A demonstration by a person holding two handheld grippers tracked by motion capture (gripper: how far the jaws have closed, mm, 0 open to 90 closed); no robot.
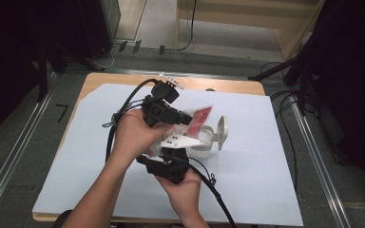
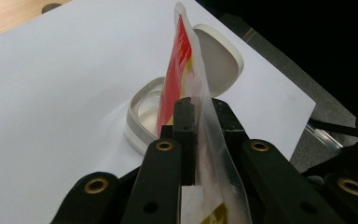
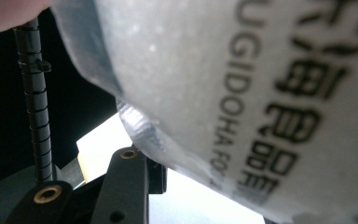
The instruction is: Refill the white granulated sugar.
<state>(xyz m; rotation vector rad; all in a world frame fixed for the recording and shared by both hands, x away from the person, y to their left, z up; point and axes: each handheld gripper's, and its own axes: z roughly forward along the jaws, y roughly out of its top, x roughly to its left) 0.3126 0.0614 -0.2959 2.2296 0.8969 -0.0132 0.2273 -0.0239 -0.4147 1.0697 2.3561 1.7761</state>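
Left hand-held gripper [image 2: 193, 121] is clamped on a red-and-clear food pouch [image 2: 182, 70], held upright just beyond its jaws, above the open white container [image 2: 142, 114] w/ hinged lid [image 2: 221, 58] on the bench [image 2: 51, 93]. Right hand-held gripper [image 1: 168, 164] sits under the pouch; can't tell its grip. Judged: pouch positioned, contents not yet emptied.

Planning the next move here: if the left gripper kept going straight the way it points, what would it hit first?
Probably the open white container just ahead of the left gripper, which is clamped on the red pouch; depth is uncertain.
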